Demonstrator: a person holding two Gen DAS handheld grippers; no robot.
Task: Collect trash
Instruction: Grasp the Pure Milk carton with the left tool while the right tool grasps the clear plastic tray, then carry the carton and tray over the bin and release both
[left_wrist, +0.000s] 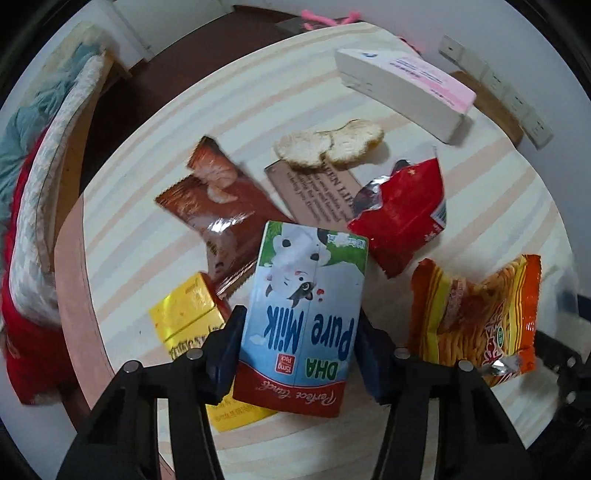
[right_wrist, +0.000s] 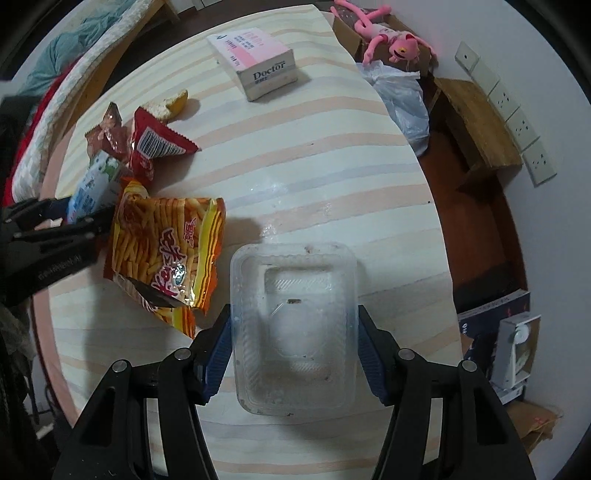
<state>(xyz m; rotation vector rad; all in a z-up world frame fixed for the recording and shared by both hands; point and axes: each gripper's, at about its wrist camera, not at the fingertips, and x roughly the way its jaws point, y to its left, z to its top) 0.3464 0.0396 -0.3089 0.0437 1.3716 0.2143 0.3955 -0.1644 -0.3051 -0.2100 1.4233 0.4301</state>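
Observation:
My left gripper is shut on a blue and white Pure Milk carton, held above the table. It also shows in the right wrist view, gripped by the left gripper. My right gripper is shut on a clear plastic food tray with crumbs in it. Around them lie an orange snack bag, a red wrapper, a brown wrapper, a yellow box and rice crackers.
A white and pink Doctor box stands at the far side of the striped table. A brown card lies under the crackers. A plastic bag, a pink plush toy and wooden boxes lie off the right edge.

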